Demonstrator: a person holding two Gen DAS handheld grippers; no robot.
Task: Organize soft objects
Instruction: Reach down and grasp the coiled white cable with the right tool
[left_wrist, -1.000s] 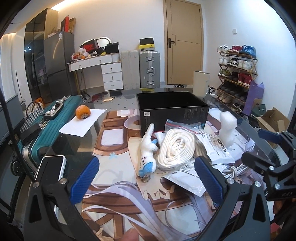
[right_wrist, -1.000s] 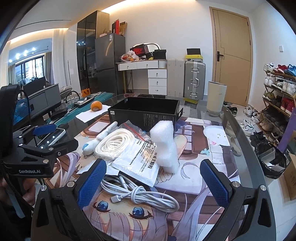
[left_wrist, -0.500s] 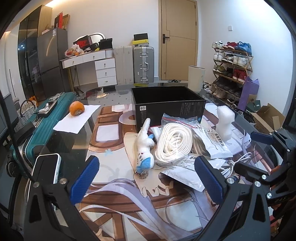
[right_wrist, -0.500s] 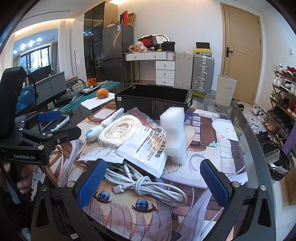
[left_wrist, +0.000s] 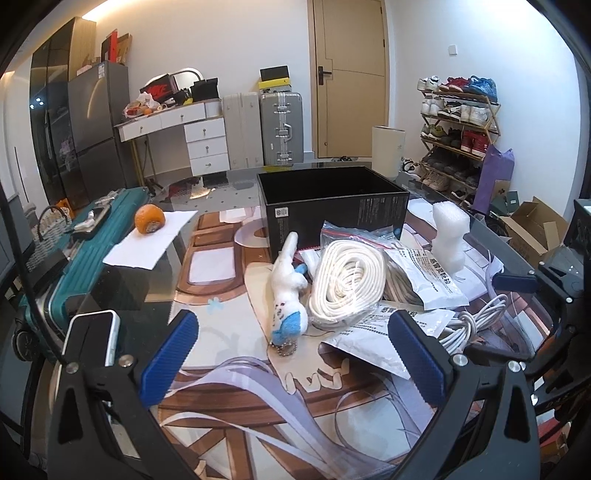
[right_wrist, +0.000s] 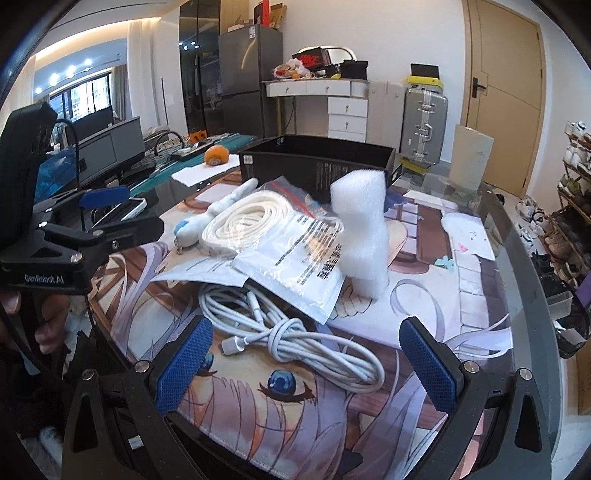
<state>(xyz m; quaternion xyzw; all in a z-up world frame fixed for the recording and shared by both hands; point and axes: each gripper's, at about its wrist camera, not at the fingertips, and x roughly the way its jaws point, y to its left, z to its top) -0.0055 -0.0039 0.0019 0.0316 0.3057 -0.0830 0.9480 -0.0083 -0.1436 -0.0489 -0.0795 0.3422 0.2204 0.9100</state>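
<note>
A white and blue plush toy (left_wrist: 287, 295) lies on the printed mat, just ahead of my open, empty left gripper (left_wrist: 295, 358). Beside it is a bagged coil of white rope (left_wrist: 345, 286), plastic mailer bags (left_wrist: 432, 280), a white foam block (left_wrist: 448, 238) and a bundled white cable (right_wrist: 295, 339). The open black box (left_wrist: 332, 210) stands behind them. My right gripper (right_wrist: 306, 358) is open and empty, just above the cable; the foam block (right_wrist: 364, 240), rope (right_wrist: 243, 221) and plush toy (right_wrist: 207, 218) lie further ahead of it.
An orange (left_wrist: 149, 218) sits on white paper (left_wrist: 147, 243) at the left. A phone (left_wrist: 92, 338) lies near the left edge. A teal suitcase (left_wrist: 85, 251) stands beside the glass table (right_wrist: 524, 258). Shoe rack (left_wrist: 458, 125) and cardboard boxes (left_wrist: 532, 225) are to the right.
Both grippers have moved forward and lower toward the pile, so the plush, rope and cable look larger and nearer. Nothing on the table has moved.
</note>
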